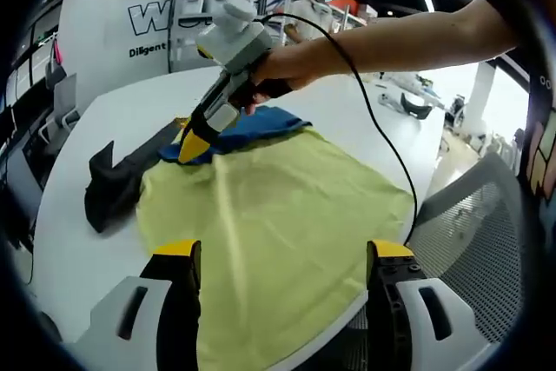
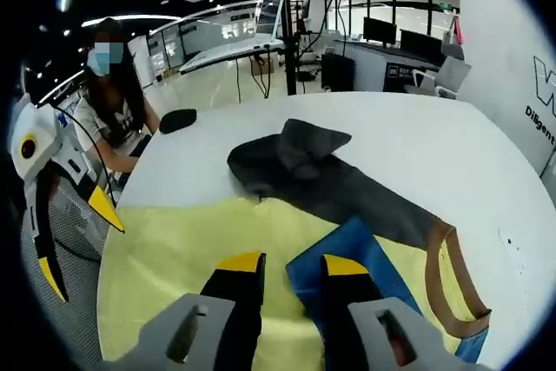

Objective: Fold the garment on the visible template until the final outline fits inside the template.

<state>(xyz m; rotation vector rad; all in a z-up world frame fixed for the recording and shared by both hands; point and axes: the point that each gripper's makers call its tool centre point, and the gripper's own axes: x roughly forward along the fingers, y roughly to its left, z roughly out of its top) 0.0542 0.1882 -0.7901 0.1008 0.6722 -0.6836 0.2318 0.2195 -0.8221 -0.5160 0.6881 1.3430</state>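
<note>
Shows a yellow garment (image 1: 278,206) spread nearly flat across a white table (image 1: 95,110), filling the middle of the left gripper view and spilling toward the near edge at 6 o'clock, not yet folded. Places a blue cloth (image 1: 261,123) at the garment's far side, toward 12 o'clock, partly under its hem, and a crumpled black garment (image 1: 117,180) just beyond, toward 9 o'clock. Catches the left gripper (image 1: 282,258) low over the yellow fabric with jaws spread wide and holding nothing, apparently poised to take the near edge for a fold. Catches the right gripper (image 1: 193,147), carried in a hand (image 1: 282,65) reaching in from 2 o'clock with a cable (image 1: 373,119) trailing, tipped down where yellow meets blue, probably after the far hem. Leaves open, in the right gripper view, whether those jaws are pinching: drawn close together, with a corner of blue cloth and some yellow between them, but grip impossible to confirm. Reveals a brown strap (image 2: 452,275) looped beside the blue cloth at 4 o'clock; unclear whether any of this marks the template. Includes a seated person (image 2: 109,128) past the table at 10 o'clock and a mesh chair (image 1: 486,232) at 4 o'clock of the left gripper view.
</note>
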